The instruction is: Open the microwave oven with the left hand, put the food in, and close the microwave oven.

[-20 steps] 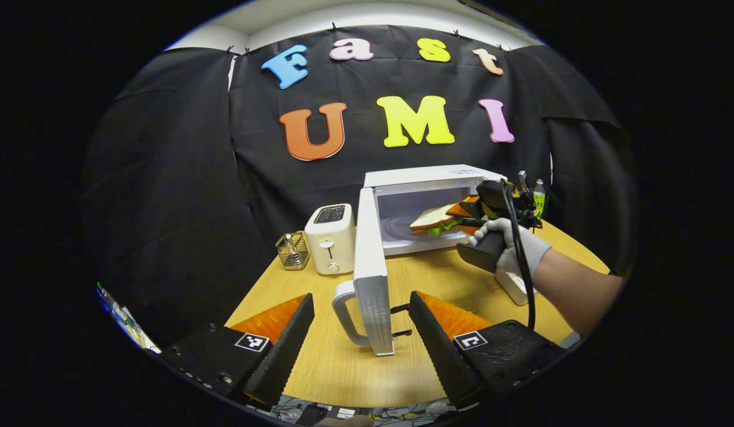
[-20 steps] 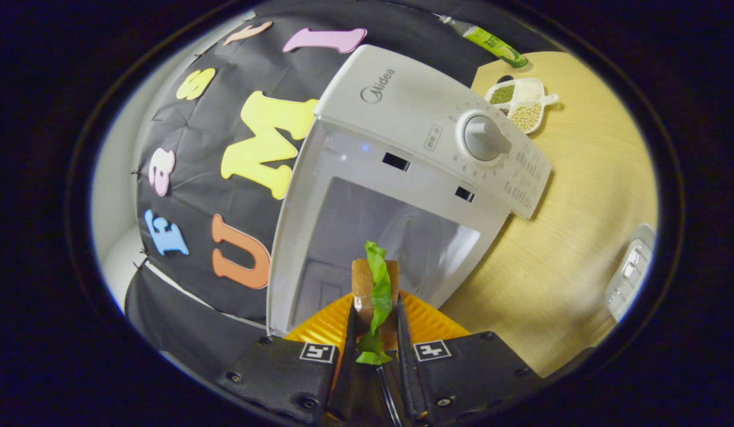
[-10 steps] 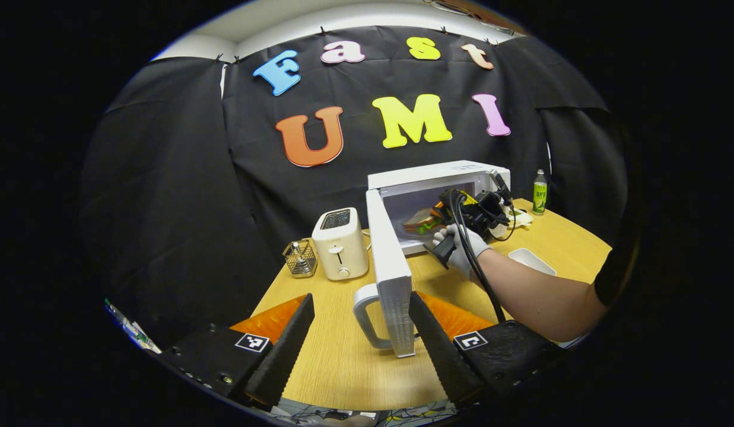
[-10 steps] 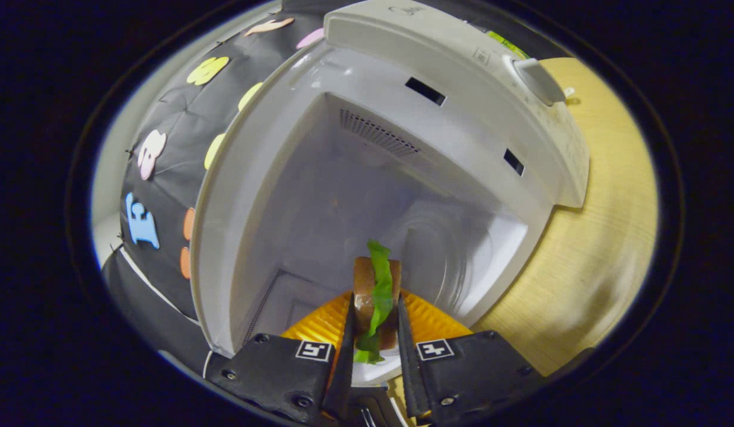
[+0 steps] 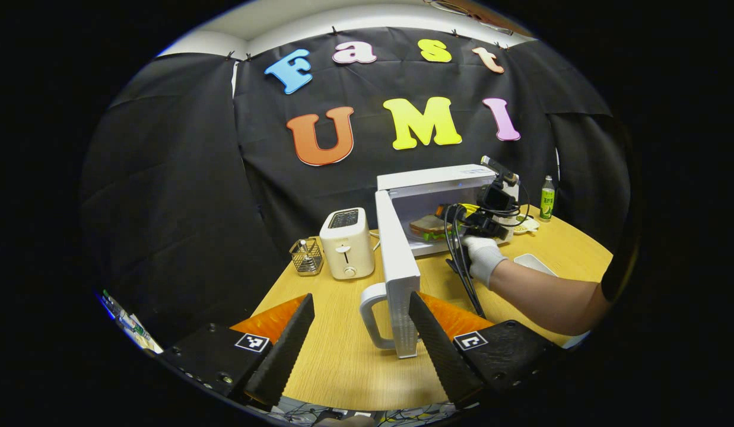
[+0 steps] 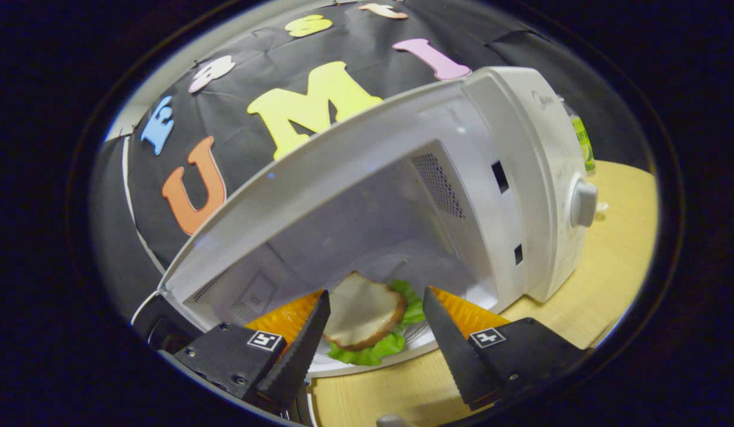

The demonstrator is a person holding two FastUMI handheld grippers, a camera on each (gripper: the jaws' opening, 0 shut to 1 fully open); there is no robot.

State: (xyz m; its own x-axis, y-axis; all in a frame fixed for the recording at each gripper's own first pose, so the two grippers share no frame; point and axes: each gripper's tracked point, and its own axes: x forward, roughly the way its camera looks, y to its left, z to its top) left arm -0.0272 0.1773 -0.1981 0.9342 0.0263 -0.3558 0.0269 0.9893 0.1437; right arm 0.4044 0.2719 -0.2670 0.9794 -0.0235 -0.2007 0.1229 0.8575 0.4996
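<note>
Inside the open microwave [image 6: 402,196], a sandwich [image 6: 367,314] of bread and green lettuce lies flat on the floor of the cavity. The right gripper [image 6: 372,338] sits at the opening, fingers spread wide either side of the sandwich without touching it. The left gripper [image 5: 361,344] is also spread open, near the door's handle [image 5: 372,314]; a toaster [image 5: 346,243] stands beside the microwave on the wooden table [image 5: 343,367].

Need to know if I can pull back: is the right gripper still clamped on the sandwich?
No: in the right gripper view the fingers stand apart, clear of the sandwich lying flat inside the microwave.
</note>
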